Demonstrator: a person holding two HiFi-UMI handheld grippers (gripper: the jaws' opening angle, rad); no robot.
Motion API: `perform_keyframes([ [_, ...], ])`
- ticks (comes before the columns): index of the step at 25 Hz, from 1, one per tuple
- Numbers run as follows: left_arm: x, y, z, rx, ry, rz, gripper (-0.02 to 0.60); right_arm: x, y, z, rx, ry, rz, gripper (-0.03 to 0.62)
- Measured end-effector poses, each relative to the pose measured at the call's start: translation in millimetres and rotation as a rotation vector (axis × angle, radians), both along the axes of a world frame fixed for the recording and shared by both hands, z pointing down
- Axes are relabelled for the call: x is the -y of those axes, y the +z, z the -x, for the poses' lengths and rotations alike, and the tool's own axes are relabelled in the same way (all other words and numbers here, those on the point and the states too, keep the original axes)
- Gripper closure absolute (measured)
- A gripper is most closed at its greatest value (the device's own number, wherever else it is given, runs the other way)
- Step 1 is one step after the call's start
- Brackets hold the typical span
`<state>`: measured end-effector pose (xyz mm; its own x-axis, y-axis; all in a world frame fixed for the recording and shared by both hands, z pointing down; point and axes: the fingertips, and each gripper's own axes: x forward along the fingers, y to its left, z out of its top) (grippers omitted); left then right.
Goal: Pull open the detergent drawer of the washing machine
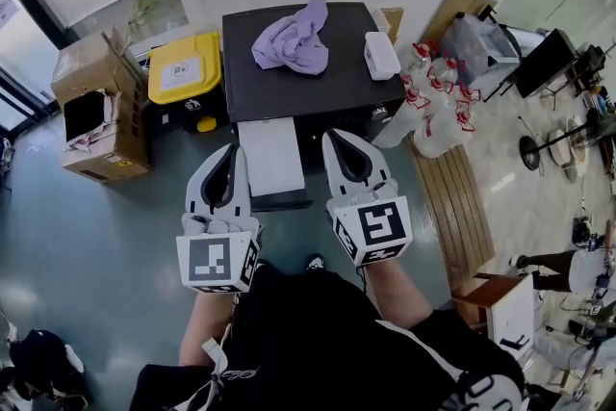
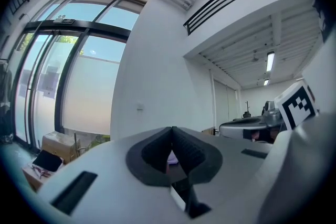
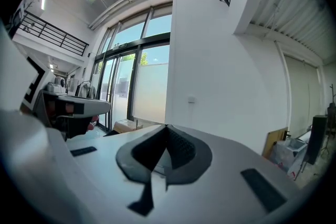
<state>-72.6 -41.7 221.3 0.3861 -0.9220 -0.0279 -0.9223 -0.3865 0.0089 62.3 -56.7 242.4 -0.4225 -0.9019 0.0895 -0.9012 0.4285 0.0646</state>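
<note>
Head view: what is judged to be the detergent drawer (image 1: pixel 271 157) is seen jutting from the washing machine (image 1: pixel 289 91) toward the person, between the left gripper (image 1: pixel 230 155) and the right gripper (image 1: pixel 340 140), nearer the left. Left gripper view: the jaws are pressed together, with nothing held. Right gripper view: the jaws are likewise closed and empty.

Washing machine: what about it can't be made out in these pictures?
- Front face: head view looks down on the washing machine's dark top; controls hidden below its edge.
- White slab jutting from its front: unclear whether it is the drawer.
- White object on top: too small to identify.
- Both gripper views: left claw and right claw, shut, fill the lower frame, hiding most of the machine.
</note>
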Motion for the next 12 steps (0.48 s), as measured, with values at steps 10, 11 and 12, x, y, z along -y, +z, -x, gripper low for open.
perform_keyframes([
  [10,-10,4,15,0.017,-0.045,0.021,0.559,-7,3,3,-0.016,0.003,-0.006,0.585],
  [11,-12,3,14,0.018,-0.041,0.017,0.56,-8,3,4,-0.016,0.002,-0.006,0.585],
  [12,-13,2,13,0.016,-0.036,0.011,0.56,-9,3,5,-0.016,0.001,-0.007,0.586],
])
